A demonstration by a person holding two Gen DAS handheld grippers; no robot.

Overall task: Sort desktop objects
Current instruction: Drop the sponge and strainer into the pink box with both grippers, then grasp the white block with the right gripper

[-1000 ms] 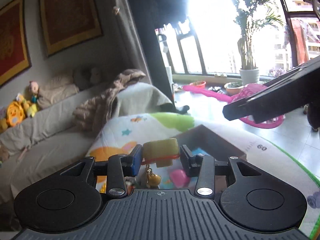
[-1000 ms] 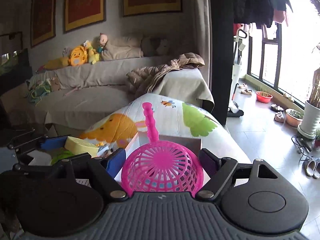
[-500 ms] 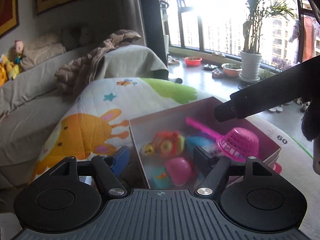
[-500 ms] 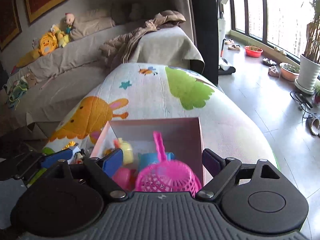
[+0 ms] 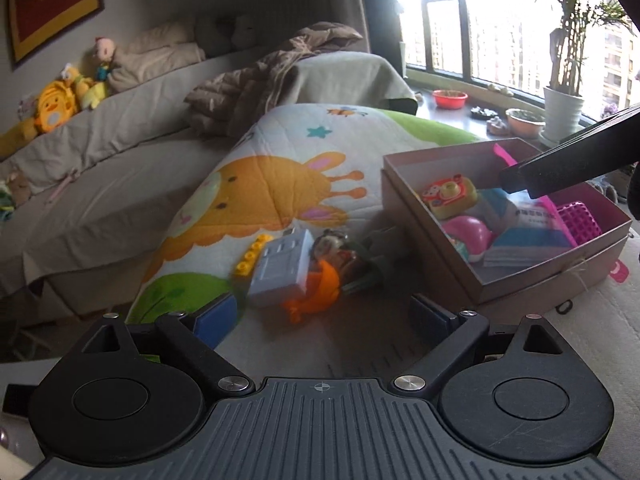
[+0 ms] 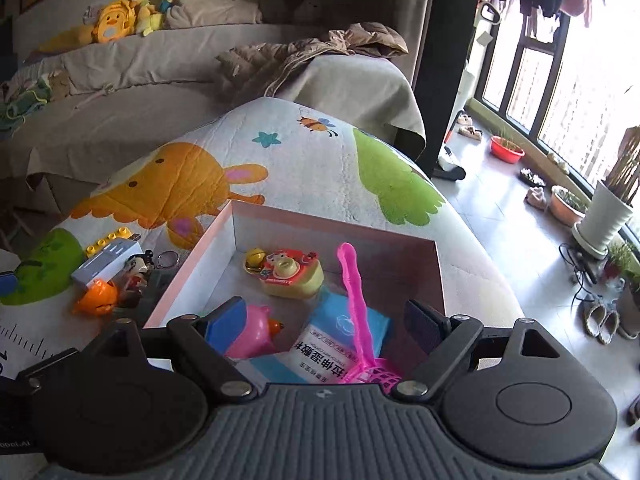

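Pink box (image 5: pixel 532 280) sits at 2 o'clock of the empty, spread left gripper (image 5: pixel 324 316), orange toy (image 5: pixel 320 288) dead ahead, right gripper (image 6: pixel 326 322) also spread wide.

The left gripper (image 5: pixel 324 316) is held low and angled forward and down, its jaws spread wide with nothing between them. The right gripper (image 6: pixel 326 322) is likewise spread wide and empty-handed, tilted downward. Part of the right gripper's dark body (image 5: pixel 568 164) reaches into the left wrist view from the right.
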